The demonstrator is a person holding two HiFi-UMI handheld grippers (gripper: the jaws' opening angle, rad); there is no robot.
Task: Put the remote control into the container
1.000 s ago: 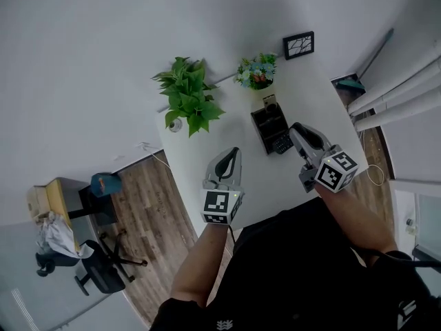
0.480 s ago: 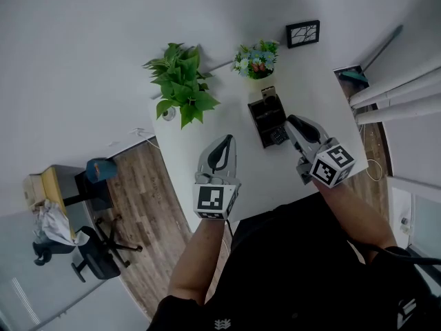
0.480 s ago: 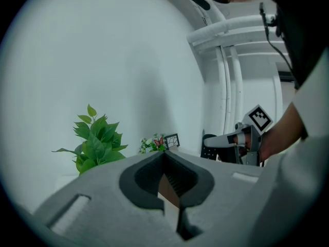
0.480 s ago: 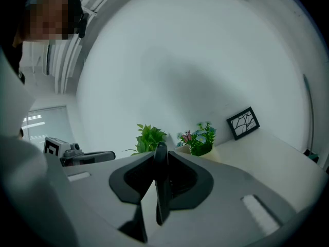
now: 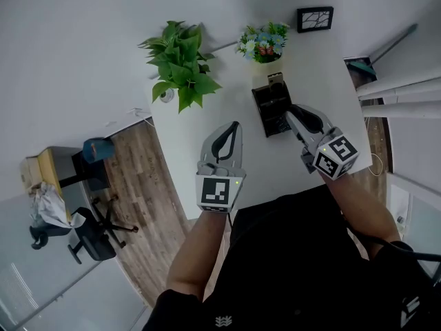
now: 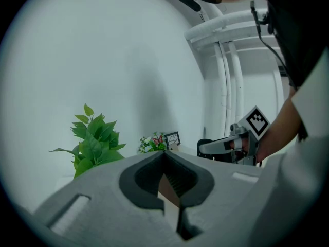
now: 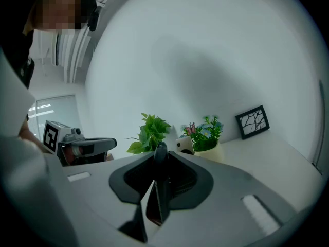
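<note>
Right gripper [image 5: 295,116] is clamped on the remote control [image 7: 158,189], held edge-on, tips at the near end of the black desk container [image 5: 267,96]. Drop-in and release are left (depth inside is hidden). Left gripper [image 5: 233,129] is closed on nothing.

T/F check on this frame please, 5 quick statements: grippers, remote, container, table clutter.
1. The right gripper is clamped on the remote control. True.
2. The left gripper is open. False: its jaws are together, with nothing between them.
3. The remote control lies inside the container. False: it is in the right gripper's jaws, beside the container.
4. A picture frame stands at the far edge of the table. True.
5. In the head view the leafy plant is right of the flower pot. False: it is left of it.
</note>
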